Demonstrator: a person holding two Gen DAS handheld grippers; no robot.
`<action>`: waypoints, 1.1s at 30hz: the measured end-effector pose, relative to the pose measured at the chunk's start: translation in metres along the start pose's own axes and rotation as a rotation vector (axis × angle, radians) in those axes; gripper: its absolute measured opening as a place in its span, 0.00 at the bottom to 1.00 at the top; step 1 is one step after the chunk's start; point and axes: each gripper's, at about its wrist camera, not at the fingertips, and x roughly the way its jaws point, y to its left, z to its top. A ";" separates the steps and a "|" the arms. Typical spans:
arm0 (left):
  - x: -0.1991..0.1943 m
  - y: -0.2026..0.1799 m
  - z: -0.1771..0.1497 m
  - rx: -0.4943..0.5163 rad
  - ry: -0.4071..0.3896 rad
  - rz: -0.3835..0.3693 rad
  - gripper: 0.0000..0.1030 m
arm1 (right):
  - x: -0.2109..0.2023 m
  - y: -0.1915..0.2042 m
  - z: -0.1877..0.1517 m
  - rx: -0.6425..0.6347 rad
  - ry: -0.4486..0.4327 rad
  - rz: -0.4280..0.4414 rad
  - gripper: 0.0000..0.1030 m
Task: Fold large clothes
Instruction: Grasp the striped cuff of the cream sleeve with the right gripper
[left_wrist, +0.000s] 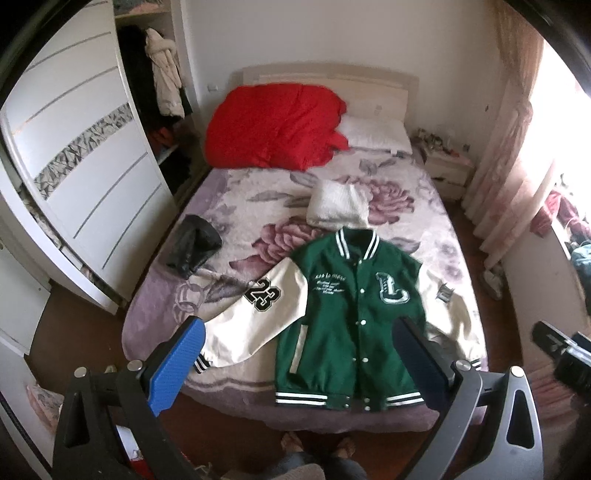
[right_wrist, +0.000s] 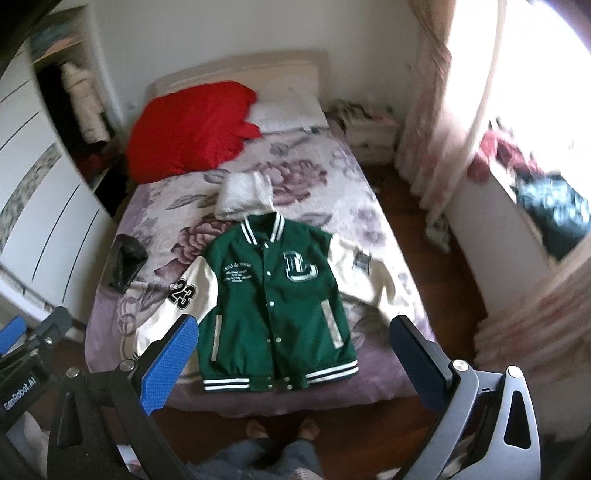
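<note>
Both spread tools, left tool (left_wrist: 299, 354) and right tool (right_wrist: 295, 354), hover over the green-and-cream varsity jacket (left_wrist: 354, 314) marked "23" and "L".

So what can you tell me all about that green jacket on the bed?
The green jacket is a varsity style one with cream sleeves that look like leather, a striped collar, cuffs and hem, white snaps down the closed front, a big letter L on the chest and 23 on one sleeve. It lies flat, face up, collar away from us, sleeves angled outward, on the flowery blanket near the bed's foot. Its collar reaches the folded white cloth. Neither claw touches it.
</note>
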 end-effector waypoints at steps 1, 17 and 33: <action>0.019 0.000 -0.002 0.011 0.012 0.006 1.00 | 0.022 -0.009 0.002 0.044 0.023 -0.014 1.00; 0.306 -0.058 -0.084 0.162 0.348 0.123 1.00 | 0.417 -0.292 -0.113 0.724 0.378 -0.161 0.74; 0.464 -0.205 -0.094 0.208 0.458 0.187 1.00 | 0.625 -0.455 -0.227 1.662 -0.040 0.181 0.23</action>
